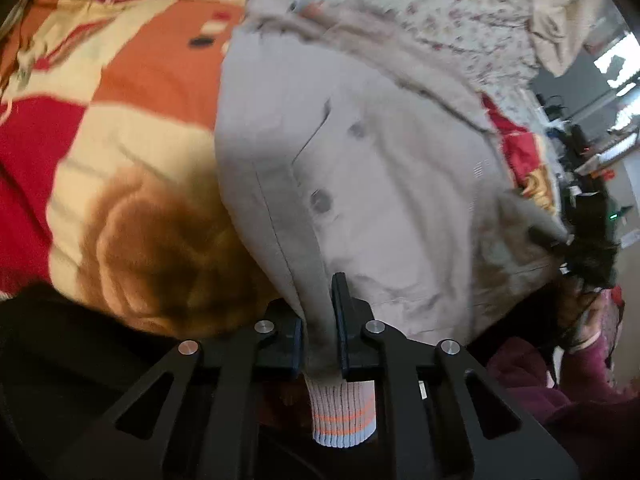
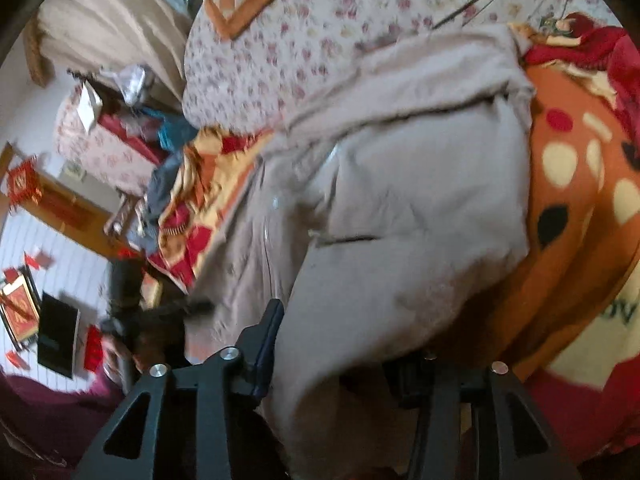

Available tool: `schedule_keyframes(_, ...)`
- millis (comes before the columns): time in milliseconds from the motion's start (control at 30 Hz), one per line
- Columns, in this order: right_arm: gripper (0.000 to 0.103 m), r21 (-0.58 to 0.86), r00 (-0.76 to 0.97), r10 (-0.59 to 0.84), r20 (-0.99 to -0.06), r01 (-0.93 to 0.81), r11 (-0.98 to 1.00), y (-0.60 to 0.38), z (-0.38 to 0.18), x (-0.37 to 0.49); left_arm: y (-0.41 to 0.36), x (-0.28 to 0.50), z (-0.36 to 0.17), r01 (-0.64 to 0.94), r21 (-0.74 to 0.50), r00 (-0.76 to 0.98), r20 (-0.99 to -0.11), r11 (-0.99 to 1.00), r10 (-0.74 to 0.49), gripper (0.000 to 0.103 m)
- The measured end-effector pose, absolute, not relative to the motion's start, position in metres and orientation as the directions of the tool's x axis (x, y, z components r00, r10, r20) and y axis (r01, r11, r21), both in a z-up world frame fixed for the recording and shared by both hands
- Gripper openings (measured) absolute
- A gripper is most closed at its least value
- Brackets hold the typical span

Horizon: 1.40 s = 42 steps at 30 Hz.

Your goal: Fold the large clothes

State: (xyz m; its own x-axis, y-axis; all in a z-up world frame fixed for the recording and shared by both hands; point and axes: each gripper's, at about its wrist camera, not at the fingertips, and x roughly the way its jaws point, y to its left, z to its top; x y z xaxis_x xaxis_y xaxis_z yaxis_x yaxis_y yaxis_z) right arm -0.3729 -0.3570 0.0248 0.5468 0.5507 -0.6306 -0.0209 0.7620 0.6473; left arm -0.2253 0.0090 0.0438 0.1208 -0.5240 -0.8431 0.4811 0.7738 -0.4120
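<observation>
While the grey coat (image 1: 384,184) lies spread on the bed's bright blanket (image 1: 132,92), its long axis runs straight ahead of both claws toward the flowered quilt (image 2: 304,40). The left claw (image 1: 320,344) is pinched nearly closed on the coat's hem beside its striped ribbed cuff (image 1: 344,416). The right claw (image 2: 344,364) stands partly open with the coat's near edge draped between its fingers, so the left looks to have the firmer hold.
</observation>
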Motion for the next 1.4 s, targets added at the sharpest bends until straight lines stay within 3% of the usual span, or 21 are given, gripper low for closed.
schedule_keyframes(33,0.02,0.645,0.538,0.559,-0.631,-0.037,0.763,-0.352,0.024,-0.374,0.01,-0.224,0.049,0.481,-0.431,0.118,-0.831,0.763,-0.544,0.01)
schedule_keyframes(133,0.013,0.631,0.547,0.564,-0.619,-0.081,0.771,-0.344,0.035,-0.377,0.007,-0.219,0.063,0.476,-0.485,0.109,-0.795,0.734,-0.596,0.009)
schedule_keyframes(333,0.013,0.648,0.639,0.568,-0.518,-0.14,0.748,-0.354,0.078,-0.362,0.008,-0.184,0.104,0.463,-0.563,0.161,-0.705,0.684,-0.69,0.008)
schedule_keyframes(567,0.013,0.72,0.788,0.456,-0.413,-0.024,0.693,-0.419,0.101,-0.317,-0.006,-0.113,0.16,0.483,-0.548,0.322,-0.614,0.683,-0.72,0.006)
schedule_keyframes(700,0.012,0.756,0.809,0.401,-0.43,0.08,0.65,-0.457,0.094,-0.273,-0.034,-0.055,0.153,0.441,-0.531,0.363,-0.632,0.724,-0.685,0.006)
schedule_keyframes(833,0.012,0.708,0.777,0.358,-0.517,0.154,0.689,-0.466,0.083,-0.242,-0.046,-0.052,0.129,0.448,-0.587,0.249,-0.642,0.674,-0.725,0.006)
schedule_keyframes(900,0.012,0.709,0.76,0.384,-0.523,0.139,0.691,-0.466,0.077,-0.239,-0.048,-0.068,0.116,0.47,-0.562,0.203,-0.682,0.68,-0.703,0.016)
schedule_keyframes(967,0.012,0.691,0.75,0.377,-0.543,0.144,0.709,-0.464,0.072,-0.238,-0.045,-0.088,0.103,0.467,-0.565,0.156,-0.705,0.681,-0.692,0.051)
schedule_keyframes(1067,0.012,0.725,0.75,0.398,-0.528,0.154,0.671,-0.468,0.062,-0.238,-0.029,-0.122,0.078,0.413,-0.621,0.089,-0.701,0.666,-0.708,0.078)
schedule_keyframes(1400,0.013,0.712,0.739,0.41,-0.535,0.133,0.69,-0.461,0.066,-0.243,-0.04,-0.21,0.006,0.379,-0.525,-0.013,-0.826,0.762,-0.563,0.079)
